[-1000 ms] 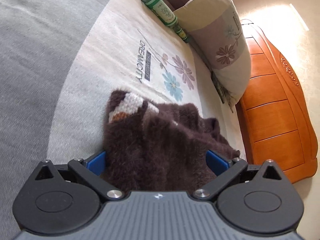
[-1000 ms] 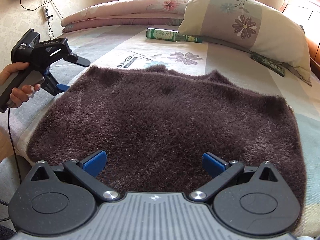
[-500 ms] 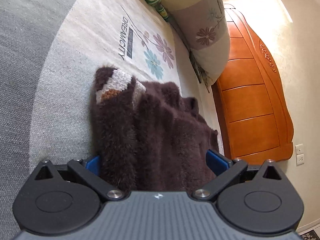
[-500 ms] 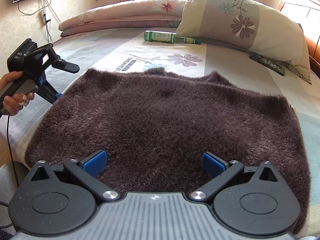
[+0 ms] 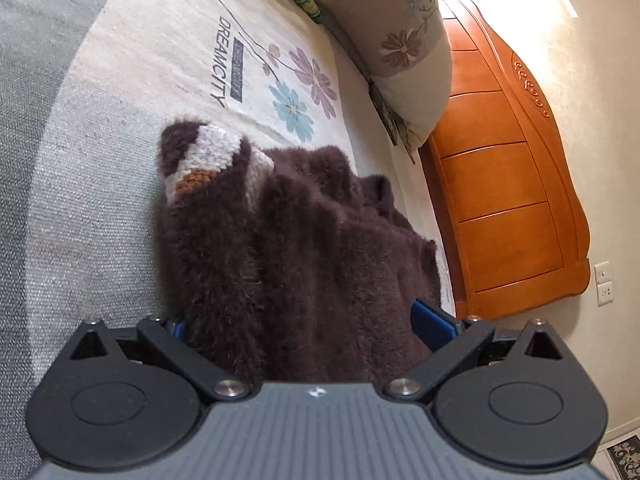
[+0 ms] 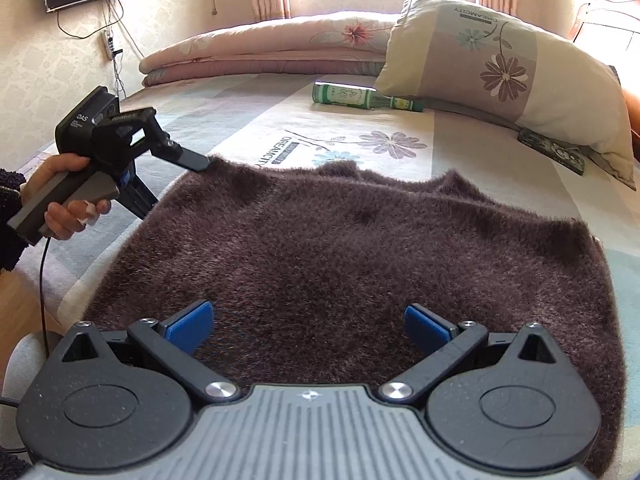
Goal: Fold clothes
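A fuzzy dark brown sweater (image 6: 360,240) lies spread flat on the bed sheet (image 6: 256,120). In the left wrist view its edge (image 5: 304,264) runs between my fingers, and a white and orange knit patch (image 5: 204,156) shows at its far corner. My left gripper (image 5: 304,322) is open and straddles that edge. In the right wrist view a hand holds the left gripper (image 6: 174,186) at the sweater's far left corner, one finger above the fabric and one below. My right gripper (image 6: 308,326) is open just over the near hem, gripping nothing.
A green glass bottle (image 6: 360,98) lies on the sheet beside a large flowered pillow (image 6: 500,68). Folded pink quilts (image 6: 272,52) sit at the back. A dark flat object (image 6: 552,150) pokes out under the pillow. An orange wooden headboard (image 5: 508,168) stands on the right.
The left gripper has shifted up and in along the sweater's left edge toward its far corner, still open. The right gripper has barely moved and stays open over the hem.
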Tool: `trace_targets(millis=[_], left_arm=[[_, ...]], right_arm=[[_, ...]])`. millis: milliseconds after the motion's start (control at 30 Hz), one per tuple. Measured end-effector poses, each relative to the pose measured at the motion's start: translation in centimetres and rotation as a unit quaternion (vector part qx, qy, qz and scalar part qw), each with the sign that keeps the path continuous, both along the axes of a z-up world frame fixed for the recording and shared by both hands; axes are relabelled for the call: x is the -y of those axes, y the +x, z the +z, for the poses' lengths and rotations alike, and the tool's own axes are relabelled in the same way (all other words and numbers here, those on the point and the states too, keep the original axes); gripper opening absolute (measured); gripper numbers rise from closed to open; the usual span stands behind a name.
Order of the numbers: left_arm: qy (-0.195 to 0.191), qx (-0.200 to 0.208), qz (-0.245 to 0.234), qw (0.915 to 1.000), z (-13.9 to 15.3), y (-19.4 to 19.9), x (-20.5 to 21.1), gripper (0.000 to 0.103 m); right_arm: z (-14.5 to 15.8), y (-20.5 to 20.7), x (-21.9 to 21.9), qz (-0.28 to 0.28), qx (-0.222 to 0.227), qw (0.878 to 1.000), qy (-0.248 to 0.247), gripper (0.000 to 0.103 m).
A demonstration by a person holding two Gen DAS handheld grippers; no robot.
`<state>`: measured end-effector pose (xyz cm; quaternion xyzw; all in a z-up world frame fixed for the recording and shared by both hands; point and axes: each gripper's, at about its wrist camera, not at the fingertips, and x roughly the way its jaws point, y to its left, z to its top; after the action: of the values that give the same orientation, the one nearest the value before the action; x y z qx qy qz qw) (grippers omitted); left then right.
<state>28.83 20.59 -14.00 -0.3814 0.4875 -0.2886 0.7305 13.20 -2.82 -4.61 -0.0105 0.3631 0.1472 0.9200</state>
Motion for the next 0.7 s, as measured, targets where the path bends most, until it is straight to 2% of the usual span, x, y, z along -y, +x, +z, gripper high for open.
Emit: trace_targets(millis=[67, 133, 200, 267, 333, 400, 500, 567, 633, 700], left_arm=[[0.002, -0.005, 0.007, 1.0000, 0.0, 0.6, -0.1, 0.095], [0.005, -0.006, 0.024, 0.9997, -0.1, 0.8, -0.5, 0.083], [0.008, -0.006, 0.041, 0.9991, -0.2, 1.1, -0.8, 0.078], [0.026, 0.014, 0.040, 0.9988, -0.1, 0.6, -0.5, 0.074], [0.043, 0.025, 0.042, 0.9979, -0.1, 0.0, -0.4, 0.061], [0.042, 0.011, 0.043, 0.9981, -0.2, -0.1, -0.5, 0.049], [0.039, -0.005, 0.039, 0.9985, -0.4, -0.1, -0.7, 0.050], [0.023, -0.009, 0.036, 0.9990, -0.9, 0.3, -0.9, 0.050], [0.027, -0.016, 0.037, 0.9988, -1.3, 0.9, -1.1, 0.041], [0.025, -0.023, 0.041, 0.9986, -1.6, 1.2, -1.2, 0.039]], right_arm=[[0.0, 0.1, -0.4, 0.004, -0.001, 1.000, 0.001, 0.103], [0.1, 0.0, -0.9, 0.010, 0.000, 1.000, -0.004, 0.103], [0.2, -0.4, -1.4, 0.021, 0.006, 1.000, -0.016, 0.103], [0.2, -0.6, -1.8, 0.028, 0.007, 0.999, -0.025, 0.103], [0.1, -0.7, -2.0, 0.032, 0.005, 0.999, -0.029, 0.103], [0.2, -0.8, -2.1, 0.033, 0.004, 0.999, -0.029, 0.103], [0.3, -1.0, -2.3, 0.036, 0.008, 0.999, -0.026, 0.103], [0.3, -0.9, -2.5, 0.039, 0.006, 0.999, -0.020, 0.103], [0.2, -0.6, -2.9, 0.047, 0.000, 0.999, -0.014, 0.103], [0.1, -0.3, -3.9, 0.059, -0.002, 0.998, -0.020, 0.103]])
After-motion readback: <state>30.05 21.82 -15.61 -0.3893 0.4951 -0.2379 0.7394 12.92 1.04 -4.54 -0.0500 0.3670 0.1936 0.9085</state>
